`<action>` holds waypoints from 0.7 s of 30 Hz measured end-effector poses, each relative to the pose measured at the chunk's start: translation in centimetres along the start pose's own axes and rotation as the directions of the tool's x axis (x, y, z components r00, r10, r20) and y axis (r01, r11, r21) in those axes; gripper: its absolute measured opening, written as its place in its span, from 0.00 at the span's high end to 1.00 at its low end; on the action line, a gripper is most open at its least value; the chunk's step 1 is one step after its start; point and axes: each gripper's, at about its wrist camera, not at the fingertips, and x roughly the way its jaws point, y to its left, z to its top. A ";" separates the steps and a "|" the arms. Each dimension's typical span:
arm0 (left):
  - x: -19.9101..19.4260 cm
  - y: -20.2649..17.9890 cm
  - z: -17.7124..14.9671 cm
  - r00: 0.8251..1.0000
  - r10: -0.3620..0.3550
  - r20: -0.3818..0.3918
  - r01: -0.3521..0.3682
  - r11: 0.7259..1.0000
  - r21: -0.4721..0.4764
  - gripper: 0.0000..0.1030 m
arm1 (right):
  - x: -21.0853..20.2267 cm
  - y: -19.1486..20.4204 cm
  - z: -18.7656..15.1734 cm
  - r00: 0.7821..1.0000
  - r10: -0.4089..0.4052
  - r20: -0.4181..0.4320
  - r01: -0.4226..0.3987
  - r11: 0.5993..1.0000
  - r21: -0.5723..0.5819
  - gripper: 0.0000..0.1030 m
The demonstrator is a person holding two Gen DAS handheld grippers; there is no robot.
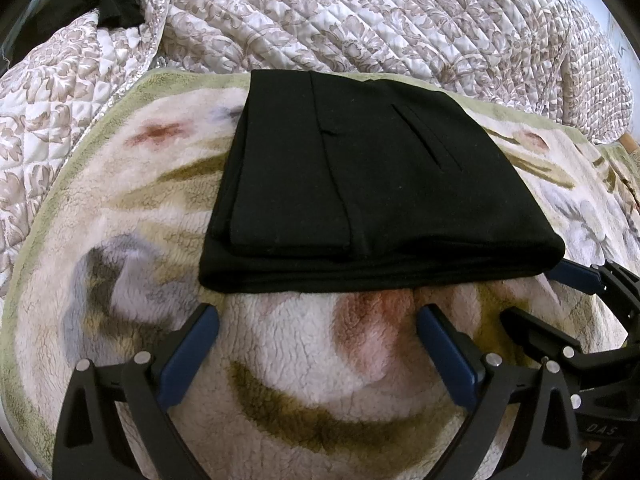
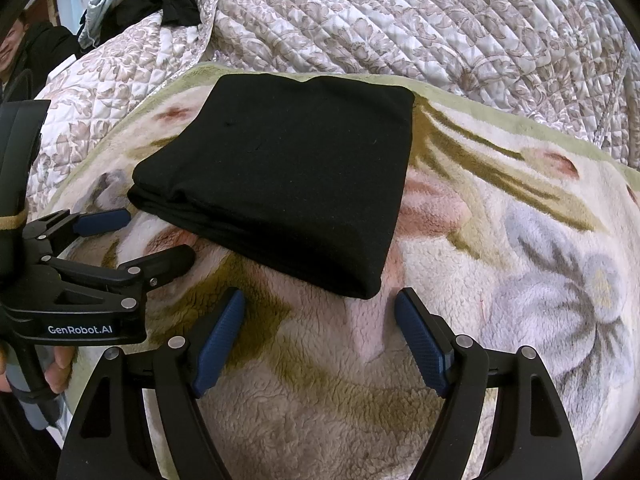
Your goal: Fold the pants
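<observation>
The black pants (image 1: pixel 372 184) lie folded into a compact rectangle on a fleece blanket (image 1: pixel 280 344). They also show in the right wrist view (image 2: pixel 288 176). My left gripper (image 1: pixel 318 316) is open and empty, just in front of the near edge of the pants. My right gripper (image 2: pixel 320 304) is open and empty, just in front of the near right corner of the pants. The right gripper shows at the right edge of the left wrist view (image 1: pixel 568 300). The left gripper shows at the left of the right wrist view (image 2: pixel 136 236).
A floral fleece blanket (image 2: pixel 500 260) lies over a quilted bedspread (image 1: pixel 360 16). Dark clothes (image 2: pixel 172 0) are piled at the far left. A person's face (image 2: pixel 10 40) shows at the left edge.
</observation>
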 end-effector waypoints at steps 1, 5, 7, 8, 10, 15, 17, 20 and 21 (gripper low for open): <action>0.0 0.0 0.0 1.000 0.000 0.000 0.000 1.000 0.000 0.02 | 0.1 -0.1 0.2 1.000 -0.001 0.000 0.001 1.000 -0.001 0.25; 0.0 0.0 0.0 1.000 0.000 0.000 0.000 1.000 -0.001 0.02 | 0.0 0.0 0.0 1.000 0.000 0.000 0.000 1.000 0.000 0.25; 0.0 0.0 0.0 1.000 0.001 0.000 -0.001 1.000 0.000 0.02 | 0.1 -0.1 0.2 1.000 0.000 0.000 0.000 1.000 0.000 0.25; 0.0 0.0 0.0 1.000 0.001 0.000 -0.001 1.000 0.000 0.02 | 0.0 0.0 0.0 1.000 -0.001 0.000 0.001 1.000 0.000 0.25; 0.0 0.0 0.1 1.000 0.001 -0.001 -0.001 1.000 -0.001 0.02 | 0.1 -0.1 0.2 1.000 0.000 0.001 0.000 1.000 0.000 0.25; 0.0 0.0 0.0 1.000 0.001 0.000 -0.001 1.000 0.000 0.02 | 0.0 0.1 0.0 1.000 -0.001 0.000 0.001 1.000 0.000 0.25; 0.0 0.0 0.1 1.000 0.001 0.000 -0.001 1.000 -0.001 0.02 | 0.0 0.1 0.0 1.000 -0.001 0.001 0.001 1.000 0.000 0.25; 0.0 0.0 0.0 1.000 0.001 -0.001 -0.001 1.000 -0.001 0.02 | 0.0 0.1 0.1 1.000 -0.001 0.001 0.001 1.000 0.000 0.25; 0.0 -0.1 0.0 1.000 0.002 0.000 -0.002 1.000 0.000 0.02 | 0.0 0.1 0.0 1.000 -0.002 0.001 0.002 1.000 0.000 0.25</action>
